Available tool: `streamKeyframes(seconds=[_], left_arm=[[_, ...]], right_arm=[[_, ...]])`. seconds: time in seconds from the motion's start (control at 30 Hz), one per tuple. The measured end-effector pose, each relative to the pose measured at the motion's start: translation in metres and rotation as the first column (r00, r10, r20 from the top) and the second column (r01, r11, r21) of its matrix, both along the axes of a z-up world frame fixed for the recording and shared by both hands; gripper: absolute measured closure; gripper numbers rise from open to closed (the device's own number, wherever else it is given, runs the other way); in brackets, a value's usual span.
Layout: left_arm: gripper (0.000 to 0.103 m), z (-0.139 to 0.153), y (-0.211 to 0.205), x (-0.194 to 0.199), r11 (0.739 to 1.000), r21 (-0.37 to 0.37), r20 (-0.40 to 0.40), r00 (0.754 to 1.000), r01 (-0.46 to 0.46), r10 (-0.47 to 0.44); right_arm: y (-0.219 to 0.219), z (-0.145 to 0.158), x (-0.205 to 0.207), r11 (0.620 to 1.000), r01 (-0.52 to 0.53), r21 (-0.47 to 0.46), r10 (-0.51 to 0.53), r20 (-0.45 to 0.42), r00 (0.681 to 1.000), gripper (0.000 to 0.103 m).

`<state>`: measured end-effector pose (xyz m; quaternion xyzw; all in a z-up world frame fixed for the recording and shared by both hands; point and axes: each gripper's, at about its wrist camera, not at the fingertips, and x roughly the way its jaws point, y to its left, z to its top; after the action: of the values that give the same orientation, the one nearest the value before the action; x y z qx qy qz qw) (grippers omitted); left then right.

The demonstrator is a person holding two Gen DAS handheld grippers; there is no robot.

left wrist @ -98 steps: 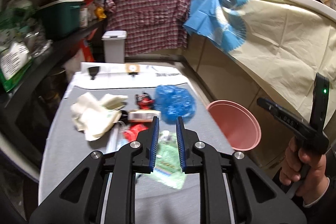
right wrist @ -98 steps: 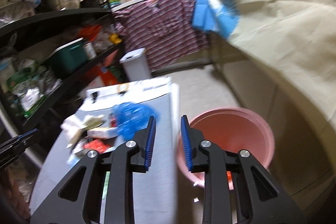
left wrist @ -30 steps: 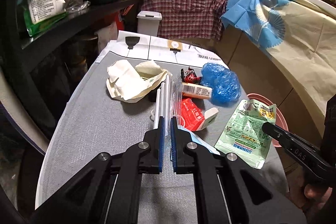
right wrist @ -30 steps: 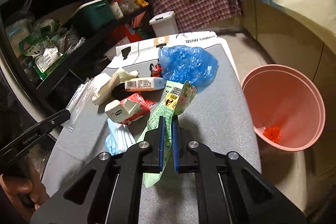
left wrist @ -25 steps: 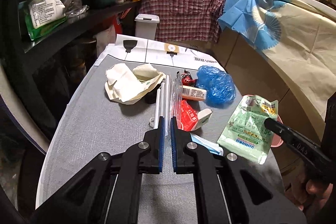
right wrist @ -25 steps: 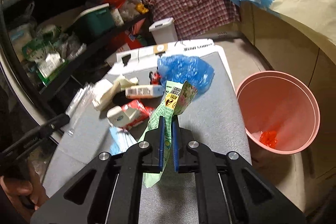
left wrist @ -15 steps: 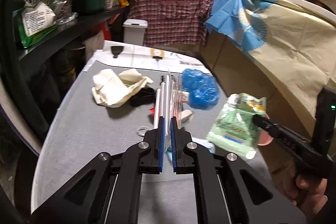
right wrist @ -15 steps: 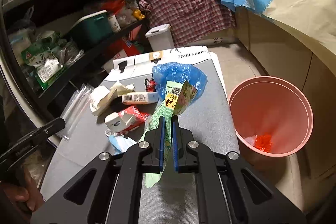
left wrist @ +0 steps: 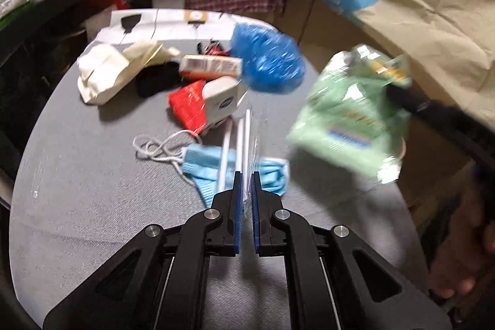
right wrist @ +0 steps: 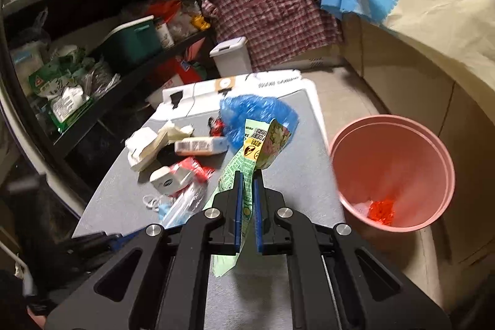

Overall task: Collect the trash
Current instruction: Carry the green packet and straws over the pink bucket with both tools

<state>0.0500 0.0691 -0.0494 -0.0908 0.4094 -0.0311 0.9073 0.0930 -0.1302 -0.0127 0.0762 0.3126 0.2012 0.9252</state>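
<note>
My left gripper [left wrist: 246, 184] is shut on a clear packet of white straws [left wrist: 239, 141], held over the grey table [left wrist: 77, 175]. My right gripper [right wrist: 247, 184] is shut on a green wrapper [right wrist: 247, 156]; the wrapper also shows blurred in the left wrist view [left wrist: 349, 113]. It hangs above the table's right side. A pink bin [right wrist: 393, 169] stands on the floor to the right, with red scrap inside. A blue face mask [left wrist: 204, 169], a red packet [left wrist: 188, 107], a white box [left wrist: 221, 101], a tube [left wrist: 210, 65], a blue plastic bag [left wrist: 266, 64] and crumpled paper [left wrist: 105, 73] lie on the table.
Black shelves [right wrist: 92, 30] packed with goods run along the left. A white lidded bin [right wrist: 232, 54] and a plaid shirt [right wrist: 272, 17] are beyond the table's far end. A cream cloth [right wrist: 433, 5] covers the counter on the right.
The left gripper has swung down and right with the straws, over the face mask. The right gripper has carried the green wrapper slightly nearer the pink bin.
</note>
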Motion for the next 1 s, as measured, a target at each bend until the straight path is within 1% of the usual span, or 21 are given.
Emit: streamKeyframes(seconds=[0.07,0.2,0.3,0.57,0.73,1.0], left_arm=[[0.098,0.001,0.003,0.000,1.000,-0.010,0.004,1.000,-0.010,0.010],[0.098,0.016,0.001,-0.006,1.000,-0.011,0.062,0.998,0.002,-0.001],[0.098,0.026,-0.003,-0.008,1.000,-0.013,0.089,0.996,0.009,-0.008],[0.098,0.044,-0.016,-0.009,1.000,-0.017,0.121,0.993,0.002,0.000],[0.098,0.057,-0.025,-0.009,1.000,0.005,0.146,0.989,-0.009,0.009],[0.098,0.072,-0.034,0.001,1.000,0.014,0.161,0.987,-0.028,0.025]], right_arm=[[-0.006,0.004,0.000,1.000,0.013,0.004,-0.013,0.003,1.000,0.096],[-0.014,0.011,0.000,1.000,0.026,-0.016,-0.026,0.020,0.999,0.096],[-0.017,0.018,0.003,0.999,0.028,-0.032,-0.028,0.028,0.999,0.096],[-0.026,0.029,0.010,0.998,0.030,-0.059,-0.029,0.022,0.999,0.096],[-0.031,0.035,0.012,0.997,0.031,-0.072,-0.029,0.025,0.999,0.096],[-0.061,0.054,0.023,0.993,0.070,-0.097,-0.064,0.056,0.996,0.096]])
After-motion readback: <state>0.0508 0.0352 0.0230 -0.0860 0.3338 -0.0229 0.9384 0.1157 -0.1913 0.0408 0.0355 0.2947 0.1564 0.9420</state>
